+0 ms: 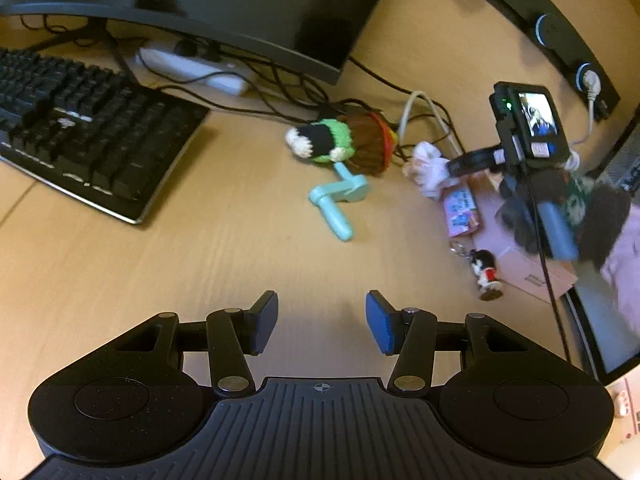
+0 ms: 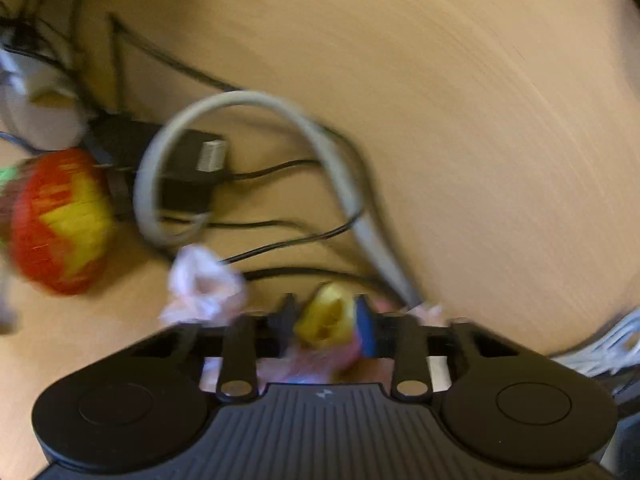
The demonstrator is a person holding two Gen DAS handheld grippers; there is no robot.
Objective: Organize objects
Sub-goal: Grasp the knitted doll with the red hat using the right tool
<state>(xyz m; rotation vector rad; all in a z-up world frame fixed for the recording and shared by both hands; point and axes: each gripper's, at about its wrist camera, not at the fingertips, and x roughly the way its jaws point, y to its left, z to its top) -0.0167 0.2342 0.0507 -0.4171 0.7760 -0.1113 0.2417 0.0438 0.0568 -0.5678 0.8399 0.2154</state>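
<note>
**Left wrist view: desk clutter and gripper states**

Wooden desk (image 1: 200,248) under monitor (image 1: 200,0) and keyboard (image 1: 88,132). Near centre: knitted doll (image 1: 340,144), touching teal crank handle (image 1: 340,200); grey cable loop (image 2: 240,152) just beside. Further right: pink packet (image 1: 460,212), figurine keychain (image 1: 486,274). Left gripper (image 1: 322,322): jaws apart, empty. Right gripper (image 2: 324,316): clamped on small yellow object (image 2: 326,316), blurred; crumpled tissue (image 2: 204,284) alongside.

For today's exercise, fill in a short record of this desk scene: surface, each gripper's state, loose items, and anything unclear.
Surface: wooden desk
Left gripper: open, empty, above the desk
Right gripper: shut on small yellow object
Loose items: knitted doll, teal crank handle, figurine keychain, pink packet
Background: keyboard, monitor
Unclear: yellow object's identity, blurred
</note>
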